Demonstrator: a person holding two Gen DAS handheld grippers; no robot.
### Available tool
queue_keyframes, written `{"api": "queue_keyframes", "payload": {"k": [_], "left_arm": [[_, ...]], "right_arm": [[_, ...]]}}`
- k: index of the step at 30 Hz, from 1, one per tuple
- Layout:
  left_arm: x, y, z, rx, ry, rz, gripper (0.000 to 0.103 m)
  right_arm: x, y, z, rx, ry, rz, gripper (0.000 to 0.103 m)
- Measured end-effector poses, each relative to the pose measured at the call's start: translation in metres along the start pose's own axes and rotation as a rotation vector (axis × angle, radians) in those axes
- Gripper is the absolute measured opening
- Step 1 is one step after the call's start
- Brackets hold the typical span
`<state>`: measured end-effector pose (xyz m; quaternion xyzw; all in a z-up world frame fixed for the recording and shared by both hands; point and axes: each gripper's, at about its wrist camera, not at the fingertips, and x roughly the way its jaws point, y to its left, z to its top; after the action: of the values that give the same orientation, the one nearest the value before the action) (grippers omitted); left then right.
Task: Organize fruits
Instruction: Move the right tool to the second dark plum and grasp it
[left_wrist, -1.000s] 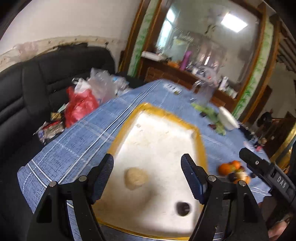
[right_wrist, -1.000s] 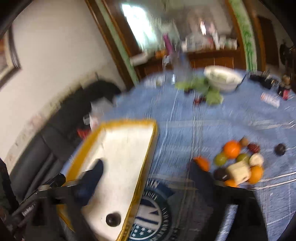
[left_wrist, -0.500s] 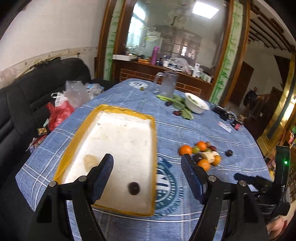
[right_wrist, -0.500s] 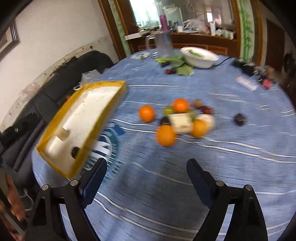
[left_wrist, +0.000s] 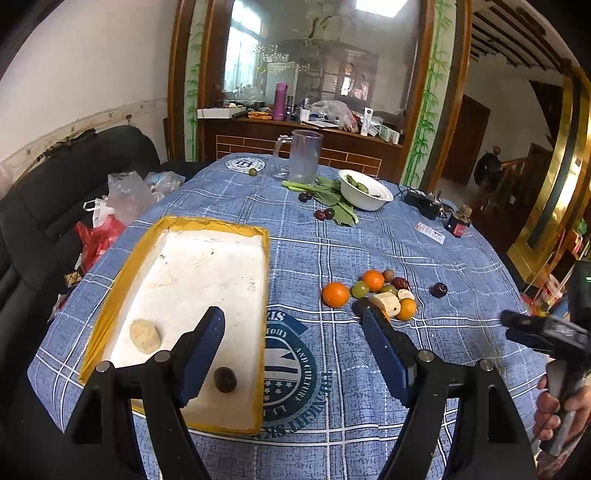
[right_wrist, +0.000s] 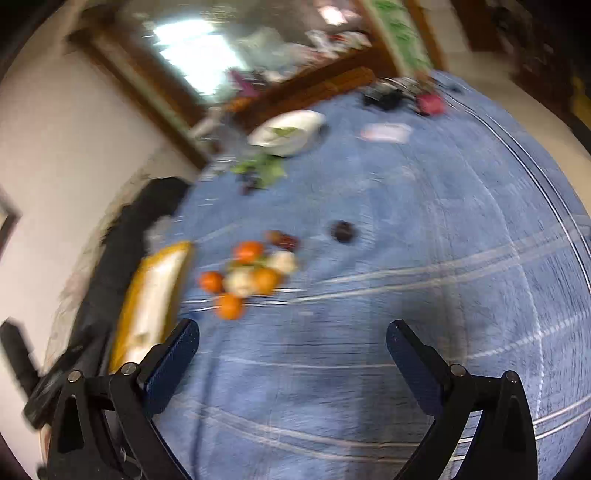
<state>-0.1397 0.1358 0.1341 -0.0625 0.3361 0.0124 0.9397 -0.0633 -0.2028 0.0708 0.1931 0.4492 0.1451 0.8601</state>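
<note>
Blue checked cloth (left_wrist: 369, 236) covers the table, and the fruit pile (left_wrist: 373, 291) — oranges, green and dark red pieces, pale chunks — sits right of centre in the left wrist view, with one dark fruit (left_wrist: 439, 290) apart to its right. At lower left lies a yellow-rimmed white tray (left_wrist: 177, 221) holding a pale lump (left_wrist: 144, 335) and a dark round fruit (left_wrist: 225, 379). The left gripper (left_wrist: 293, 358) stands spread with nothing between its pads. In the blurred right wrist view the right gripper (right_wrist: 291, 354) is likewise wide and empty, the pile (right_wrist: 247, 277) up-left of it.
</note>
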Motion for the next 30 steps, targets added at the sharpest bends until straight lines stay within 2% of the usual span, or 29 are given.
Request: {"api": "queue_keyframes", "payload": {"k": [2, 4, 8, 10, 15, 17, 20, 24, 27, 30], "left_arm": [[0.006, -0.005, -0.001, 0.017, 0.01, 0.008, 0.077], [0.016, -0.011, -0.003, 0.026, 0.031, 0.004, 0.077], [0.041, -0.023, -0.01, 0.051, 0.078, -0.031, 0.077], [0.054, -0.033, -0.015, 0.08, 0.108, -0.049, 0.077], [0.079, -0.055, -0.025, 0.128, 0.138, -0.108, 0.073], [0.089, -0.064, -0.027, 0.165, 0.153, -0.117, 0.063], [0.103, -0.071, -0.025, 0.193, 0.174, -0.133, 0.05], [0.129, -0.082, -0.02, 0.206, 0.22, -0.17, 0.05], [0.139, -0.092, -0.019, 0.236, 0.216, -0.198, 0.05], [0.148, -0.099, -0.02, 0.258, 0.223, -0.215, 0.05]], "right_arm": [[0.009, -0.003, 0.003, -0.009, 0.026, -0.008, 0.085], [0.017, -0.003, 0.01, -0.018, 0.015, -0.035, 0.083], [0.038, 0.001, 0.03, -0.031, 0.006, -0.086, 0.063], [0.052, 0.002, 0.042, -0.022, 0.009, -0.101, 0.058], [0.085, 0.015, 0.068, -0.079, -0.029, -0.157, 0.057], [0.093, 0.017, 0.071, -0.104, -0.055, -0.165, 0.057], [0.101, 0.004, 0.069, -0.078, -0.069, -0.099, 0.057], [0.109, -0.009, 0.07, -0.057, -0.036, -0.088, 0.057], [0.109, -0.01, 0.071, -0.057, -0.028, -0.064, 0.057], [0.115, -0.005, 0.07, -0.083, -0.013, -0.084, 0.057]]}}
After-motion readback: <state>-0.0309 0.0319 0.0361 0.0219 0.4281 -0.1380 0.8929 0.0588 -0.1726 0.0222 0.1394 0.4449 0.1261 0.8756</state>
